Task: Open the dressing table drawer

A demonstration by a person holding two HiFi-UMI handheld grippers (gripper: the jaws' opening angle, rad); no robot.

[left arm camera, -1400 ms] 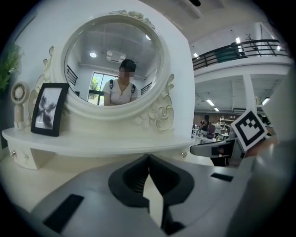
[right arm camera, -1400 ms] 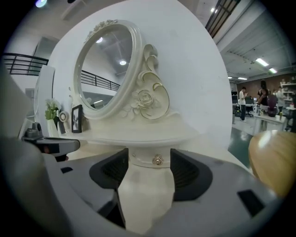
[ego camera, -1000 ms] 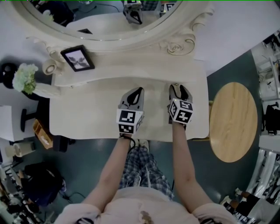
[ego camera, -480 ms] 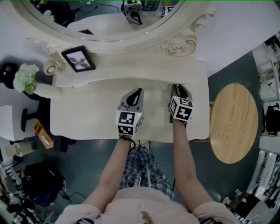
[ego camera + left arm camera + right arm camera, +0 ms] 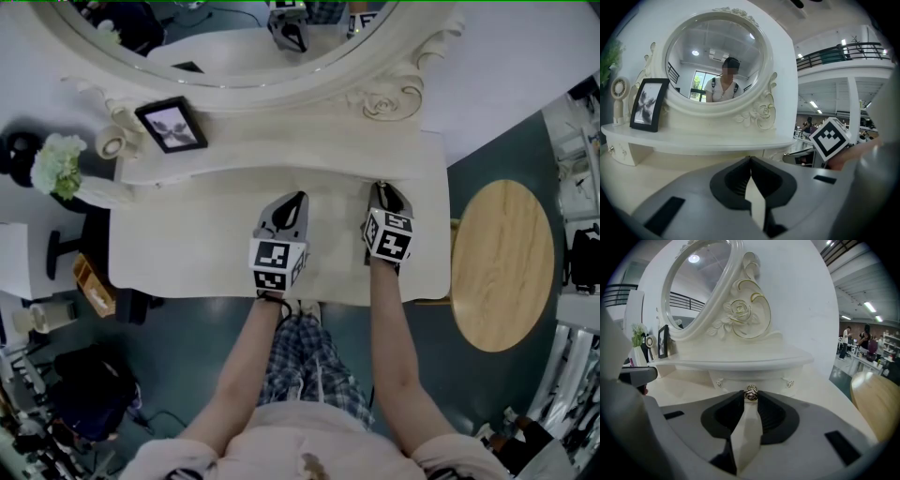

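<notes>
Left tool (image 5: 750,160) sits low over the bench (image 5: 178,248), jaws shut tip to tip with nothing between them. Right tool (image 5: 387,190) is near it on the right, further forward, jaws closed on the small rose-shaped drawer knob (image 5: 751,392), which is held right at the very tips. Knob is mid-front on the little drawer (image 5: 754,377) tucked under the raised shelf (image 5: 281,155); further back, photo frame (image 5: 167,125) stands on the shelf's left end, oval mirror (image 5: 715,56) behind.
</notes>
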